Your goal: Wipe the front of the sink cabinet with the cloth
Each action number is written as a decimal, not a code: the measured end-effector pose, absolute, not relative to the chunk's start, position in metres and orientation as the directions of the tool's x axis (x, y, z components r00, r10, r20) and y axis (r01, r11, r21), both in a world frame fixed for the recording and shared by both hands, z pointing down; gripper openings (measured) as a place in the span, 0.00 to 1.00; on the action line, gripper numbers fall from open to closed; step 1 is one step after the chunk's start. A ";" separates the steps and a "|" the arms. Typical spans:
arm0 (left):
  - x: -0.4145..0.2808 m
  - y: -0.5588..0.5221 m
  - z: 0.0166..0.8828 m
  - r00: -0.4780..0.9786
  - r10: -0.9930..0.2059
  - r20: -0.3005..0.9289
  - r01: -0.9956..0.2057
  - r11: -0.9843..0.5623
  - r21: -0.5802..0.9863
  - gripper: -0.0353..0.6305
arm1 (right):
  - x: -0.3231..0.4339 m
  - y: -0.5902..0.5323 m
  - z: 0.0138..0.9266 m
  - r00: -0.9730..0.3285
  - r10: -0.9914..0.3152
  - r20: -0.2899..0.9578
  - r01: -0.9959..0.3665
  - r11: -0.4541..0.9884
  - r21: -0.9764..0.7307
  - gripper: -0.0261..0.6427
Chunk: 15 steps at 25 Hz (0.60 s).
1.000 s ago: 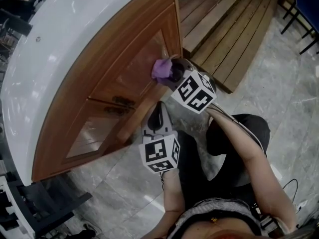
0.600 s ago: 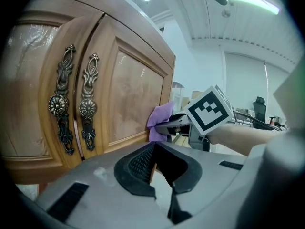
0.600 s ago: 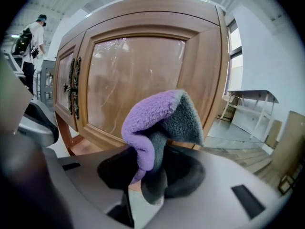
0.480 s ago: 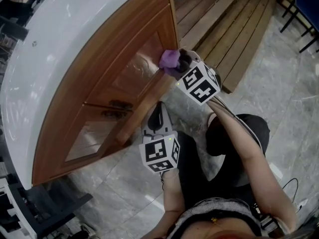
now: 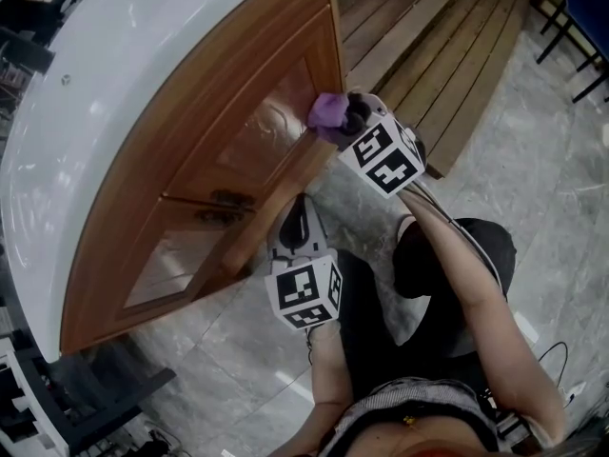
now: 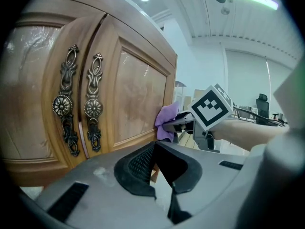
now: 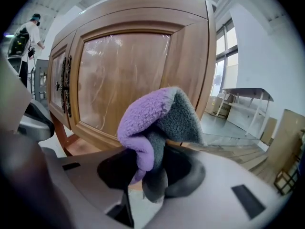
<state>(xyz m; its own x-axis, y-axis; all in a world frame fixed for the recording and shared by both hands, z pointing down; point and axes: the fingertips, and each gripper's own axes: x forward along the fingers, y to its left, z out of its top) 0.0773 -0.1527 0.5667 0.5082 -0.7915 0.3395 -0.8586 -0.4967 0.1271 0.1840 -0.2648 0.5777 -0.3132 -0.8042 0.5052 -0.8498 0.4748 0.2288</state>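
from the head view the white countertop (image 5: 114,74) is seen at the left, with the wooden sink cabinet (image 5: 257,150) under it and plank decking (image 5: 428,55) at the right. the left gripper (image 5: 301,219) is held low, near the cabinet's base. its jaws are seen pressed together in the left gripper view, with nothing between them. only that view shows the two ornate metal handles (image 6: 78,106) clearly, side by side where the doors meet, and an office chair (image 6: 262,104) far off at the right.

the cloth (image 5: 326,110) is clenched in the right gripper (image 5: 347,117) and is laid against the right door's frame, near the cabinet's right edge. contact with the wood is shown in the head view and the left gripper view. in the right gripper view it is hidden behind the cloth's own bulk. the cloth's make is shown best there: fleecy, purple on one face and grey on the other, bunched into a fold that sticks up from the jaws. a person (image 7: 28,32) at the far left and a table (image 7: 248,97) at the right are shown in that view alone.
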 end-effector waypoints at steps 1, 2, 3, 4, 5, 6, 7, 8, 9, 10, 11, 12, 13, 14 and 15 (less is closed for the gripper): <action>0.076 -0.153 0.566 0.503 -0.795 0.338 -0.862 -0.493 0.123 0.05 | 0.184 -0.265 0.578 -0.315 -0.803 0.506 -0.848 0.477 0.231 0.32; 0.075 -0.154 0.566 0.500 -0.798 0.337 -0.863 -0.489 0.122 0.05 | 0.184 -0.265 0.578 -0.316 -0.803 0.506 -0.847 0.479 0.232 0.32; 0.074 -0.154 0.565 0.498 -0.800 0.334 -0.865 -0.487 0.124 0.05 | 0.185 -0.266 0.578 -0.316 -0.803 0.505 -0.847 0.479 0.232 0.32; 0.073 -0.154 0.565 0.497 -0.801 0.333 -0.866 -0.485 0.125 0.05 | 0.185 -0.266 0.578 -0.315 -0.804 0.504 -0.847 0.478 0.232 0.32; 0.071 -0.155 0.565 0.494 -0.803 0.334 -0.867 -0.482 0.124 0.05 | 0.185 -0.266 0.578 -0.314 -0.805 0.503 -0.848 0.476 0.232 0.32; 0.069 -0.155 0.565 0.492 -0.804 0.335 -0.868 -0.480 0.122 0.05 | 0.184 -0.266 0.578 -0.313 -0.806 0.502 -0.849 0.474 0.232 0.32; 0.067 -0.155 0.566 0.490 -0.804 0.337 -0.870 -0.479 0.121 0.05 | 0.184 -0.266 0.578 -0.312 -0.807 0.501 -0.850 0.473 0.232 0.32; 0.066 -0.155 0.567 0.488 -0.804 0.338 -0.870 -0.477 0.121 0.05 | 0.184 -0.266 0.578 -0.311 -0.807 0.501 -0.851 0.472 0.232 0.32; 0.065 -0.155 0.567 0.487 -0.805 0.339 -0.871 -0.476 0.121 0.05 | 0.184 -0.266 0.578 -0.311 -0.808 0.501 -0.852 0.471 0.231 0.32; 0.064 -0.155 0.568 0.486 -0.805 0.339 -0.872 -0.475 0.123 0.05 | 0.183 -0.266 0.578 -0.310 -0.808 0.501 -0.853 0.469 0.230 0.32; 0.063 -0.155 0.568 0.485 -0.806 0.338 -0.872 -0.473 0.124 0.05 | 0.183 -0.266 0.578 -0.310 -0.809 0.500 -0.854 0.468 0.227 0.32; 0.062 -0.154 0.568 0.484 -0.807 0.337 -0.873 -0.471 0.125 0.05 | 0.182 -0.265 0.578 -0.309 -0.809 0.500 -0.856 0.466 0.224 0.31; 0.061 -0.153 0.567 0.483 -0.808 0.336 -0.873 -0.471 0.124 0.05 | 0.182 -0.263 0.578 -0.309 -0.809 0.500 -0.858 0.464 0.221 0.31; 0.061 -0.153 0.567 0.483 -0.809 0.336 -0.874 -0.471 0.122 0.05 | 0.182 -0.262 0.578 -0.308 -0.810 0.499 -0.859 0.462 0.220 0.31; 0.060 -0.153 0.567 0.483 -0.809 0.335 -0.874 -0.472 0.121 0.05 | 0.181 -0.260 0.577 -0.308 -0.811 0.498 -0.860 0.462 0.219 0.31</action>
